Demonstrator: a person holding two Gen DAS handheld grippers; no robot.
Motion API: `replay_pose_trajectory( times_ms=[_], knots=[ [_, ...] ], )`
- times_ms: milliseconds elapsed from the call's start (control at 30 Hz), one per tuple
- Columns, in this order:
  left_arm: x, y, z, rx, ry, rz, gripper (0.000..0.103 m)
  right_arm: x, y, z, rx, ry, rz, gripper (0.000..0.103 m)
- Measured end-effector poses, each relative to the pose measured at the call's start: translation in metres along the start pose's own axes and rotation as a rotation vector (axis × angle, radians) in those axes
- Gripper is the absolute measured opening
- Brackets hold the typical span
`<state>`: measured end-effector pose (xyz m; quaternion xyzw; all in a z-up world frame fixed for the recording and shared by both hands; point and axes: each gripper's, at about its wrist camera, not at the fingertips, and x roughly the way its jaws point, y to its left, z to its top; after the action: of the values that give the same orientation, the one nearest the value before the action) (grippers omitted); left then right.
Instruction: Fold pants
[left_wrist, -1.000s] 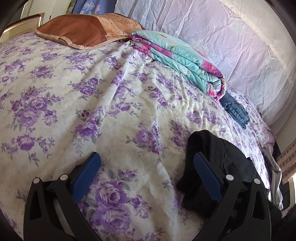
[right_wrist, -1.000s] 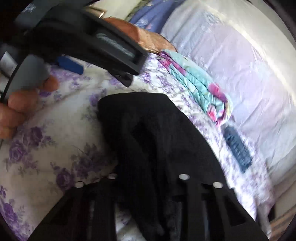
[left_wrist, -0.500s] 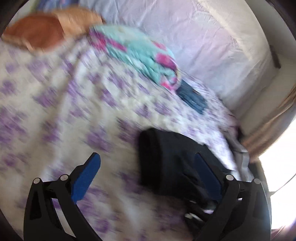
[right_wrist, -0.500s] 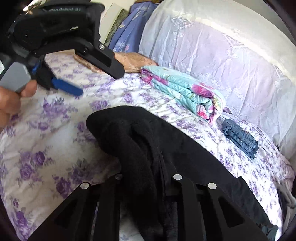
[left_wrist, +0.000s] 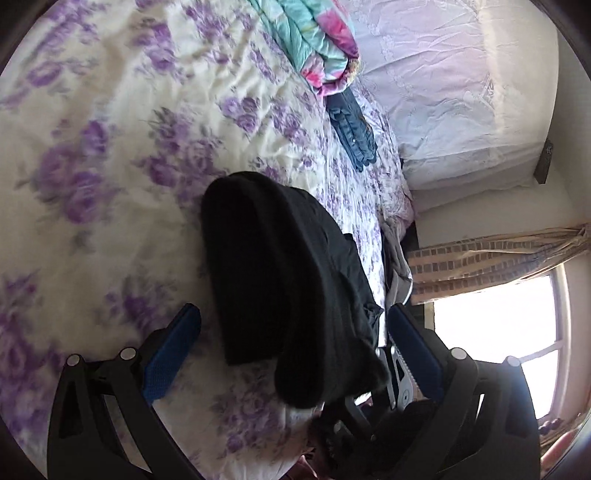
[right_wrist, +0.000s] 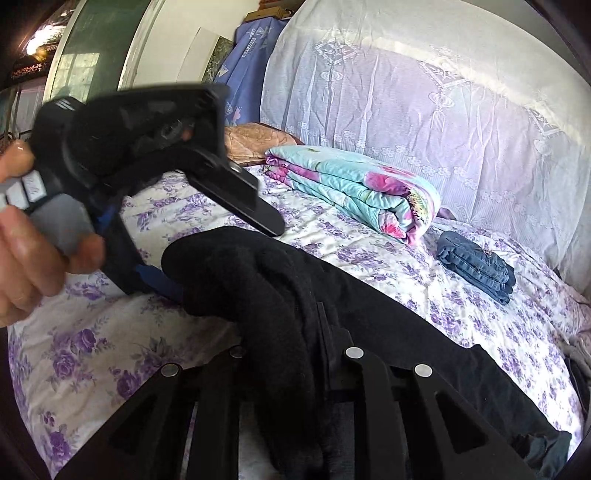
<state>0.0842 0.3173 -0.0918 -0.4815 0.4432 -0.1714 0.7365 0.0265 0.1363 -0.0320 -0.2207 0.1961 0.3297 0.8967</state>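
I judge the fold is midway: black pants (right_wrist: 280, 291) lie bunched across the centre of the floral bedspread (right_wrist: 388, 258), one end doubled over. My right gripper (right_wrist: 291, 354), at the bottom centre of its view, is clenched on a thick wad of that fabric. My left gripper (left_wrist: 291, 332), at the bottom of its view, is spread wide, straddling the folded edge and holding nothing. Next, I think, the left must pinch that edge so both can lay it flat.
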Motion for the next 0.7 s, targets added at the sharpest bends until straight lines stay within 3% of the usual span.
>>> replay_pose_trajectory(
  times_ms=[100, 200, 233, 300, 367, 533, 700],
  knots=[
    [0.009, 0.0, 0.009, -0.018, 0.003, 0.017, 0.099, 0.0, 0.001, -0.002, -0.013, 0.004, 0.0, 0.018],
    [0.009, -0.01, 0.014, 0.001, 0.015, -0.022, 0.095, 0.0, 0.005, -0.003, -0.047, 0.022, -0.003, 0.021],
    [0.006, -0.014, 0.016, 0.009, 0.01, -0.007, 0.083, -0.001, 0.007, -0.004, -0.067, 0.02, -0.028, 0.025],
    [0.002, -0.016, 0.021, 0.008, 0.017, 0.008, 0.071, -0.008, 0.01, -0.003, -0.113, 0.006, -0.089, 0.053],
    [-0.003, -0.016, 0.027, -0.017, 0.045, -0.019, 0.063, -0.019, 0.014, 0.0, -0.16, -0.033, -0.135, 0.058],
    [-0.01, -0.026, 0.033, 0.011, 0.076, 0.001, 0.061, -0.031, 0.042, 0.006, -0.303, -0.072, -0.115, 0.066],
    [-0.005, -0.037, 0.034, 0.041, 0.093, 0.012, 0.061, 0.005, 0.072, 0.005, -0.451, -0.045, -0.24, 0.066]
  ],
)
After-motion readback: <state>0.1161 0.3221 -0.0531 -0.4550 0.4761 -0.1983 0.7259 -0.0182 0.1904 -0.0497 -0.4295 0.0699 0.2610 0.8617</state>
